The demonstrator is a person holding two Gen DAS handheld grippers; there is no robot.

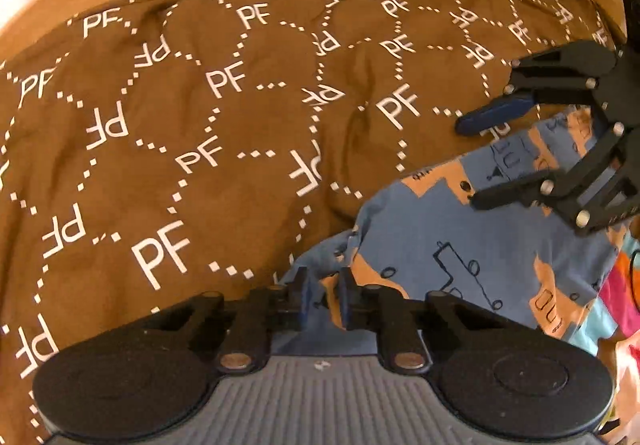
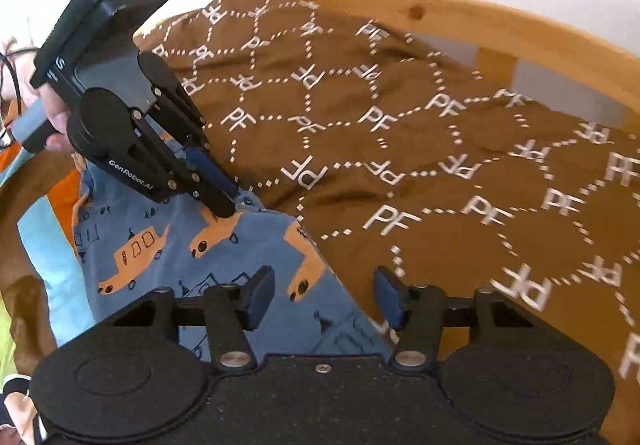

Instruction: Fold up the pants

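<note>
The pants (image 1: 460, 241) are blue with orange vehicle prints and lie on a brown bedspread; they also show in the right wrist view (image 2: 180, 253). My left gripper (image 1: 323, 301) is shut on a bunched edge of the pants, and shows from the side in the right wrist view (image 2: 224, 197). My right gripper (image 2: 324, 295) is open and empty, just above the pants' right edge. In the left wrist view it (image 1: 466, 161) hovers open over the pants' far end.
The brown bedspread (image 1: 180, 125) with white "PF" letters covers the bed inside a wooden bed frame (image 2: 500, 25). A bright orange, light blue and pink cloth (image 1: 616, 285) lies under the pants at the near side. A wall with pictures stands behind.
</note>
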